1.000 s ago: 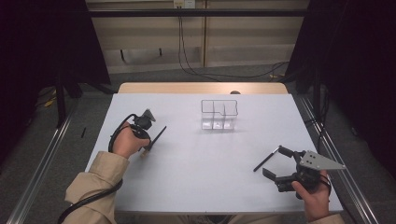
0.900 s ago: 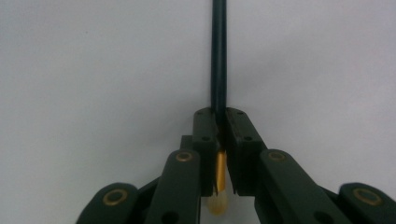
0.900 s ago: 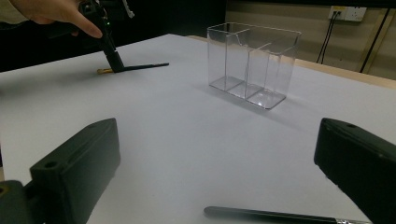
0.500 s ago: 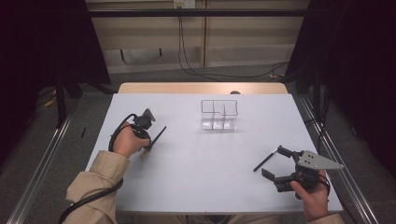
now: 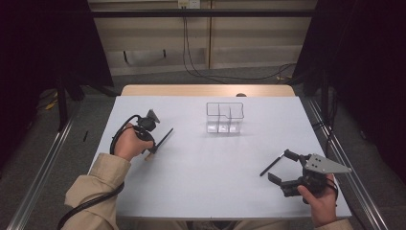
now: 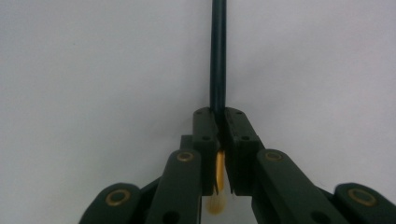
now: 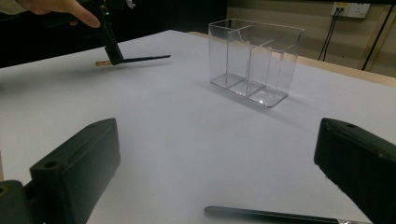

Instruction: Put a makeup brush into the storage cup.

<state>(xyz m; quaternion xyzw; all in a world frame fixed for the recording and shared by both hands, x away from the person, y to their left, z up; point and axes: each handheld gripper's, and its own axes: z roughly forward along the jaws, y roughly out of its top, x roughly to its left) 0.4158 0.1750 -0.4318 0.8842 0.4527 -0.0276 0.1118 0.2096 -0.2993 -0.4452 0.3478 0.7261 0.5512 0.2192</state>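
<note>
The left tool (image 5: 152, 143) is pressed together on a dark pencil (image 5: 163, 140). In the left gripper view its two pads pinch the shaft near the yellowish end, and the long dark part of the pencil (image 6: 218, 56) runs straight out ahead of the tips, low over the white surface (image 5: 206, 167). In the right gripper view that pencil (image 7: 140, 59) looks close to level, and whether its far end touches the surface I cannot tell.

The right tool (image 5: 282, 167) is spread wide with nothing between its pads. A second dark pencil (image 5: 271, 165) lies flat on the surface just ahead of it and a little toward its left jaw, untouched.

The clear plastic holder (image 5: 224, 117), with upright compartments, stands empty well ahead of both tools, off to the right of the left one and to the left of the right one.

By my reading, the step in hand is the pickup of the first pencil: the grip is made and the carry comes next. That move calls for lifting it clear, bringing it over the holder, and tilting it upright so the tip goes down into one compartment without knocking the light walls.
</note>
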